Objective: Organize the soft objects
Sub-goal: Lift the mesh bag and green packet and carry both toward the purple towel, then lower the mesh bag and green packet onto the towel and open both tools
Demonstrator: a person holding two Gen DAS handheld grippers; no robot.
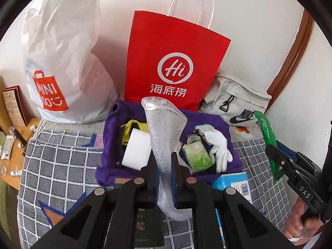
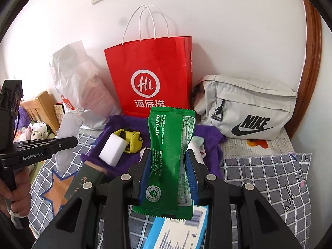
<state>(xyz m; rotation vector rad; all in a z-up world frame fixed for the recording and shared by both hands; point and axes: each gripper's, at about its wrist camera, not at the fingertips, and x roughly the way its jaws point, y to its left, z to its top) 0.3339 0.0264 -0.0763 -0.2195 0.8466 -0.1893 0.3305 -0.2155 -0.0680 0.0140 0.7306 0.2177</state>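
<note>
My left gripper [image 1: 165, 166] is shut on a white foam net sleeve [image 1: 165, 132] and holds it upright above a purple cloth bin [image 1: 220, 122]. The bin holds a white foam block [image 1: 137, 151], a yellow soft item [image 1: 129, 127], a green tissue pack [image 1: 197, 153] and a white glove [image 1: 220, 147]. My right gripper [image 2: 168, 161] is shut on a green packet [image 2: 169, 145] and holds it in front of the same purple bin [image 2: 103, 139]. The right gripper also shows at the right of the left wrist view [image 1: 290, 166].
A red paper bag [image 1: 174, 62], a white Miniso plastic bag [image 1: 62, 62] and a grey Nike pouch [image 1: 234, 103] stand against the wall. A blue-white box [image 1: 234, 182] and a dark green booklet [image 2: 87, 178] lie on the checked blanket [image 1: 58, 155]. A wooden side table [image 1: 12, 157] is at left.
</note>
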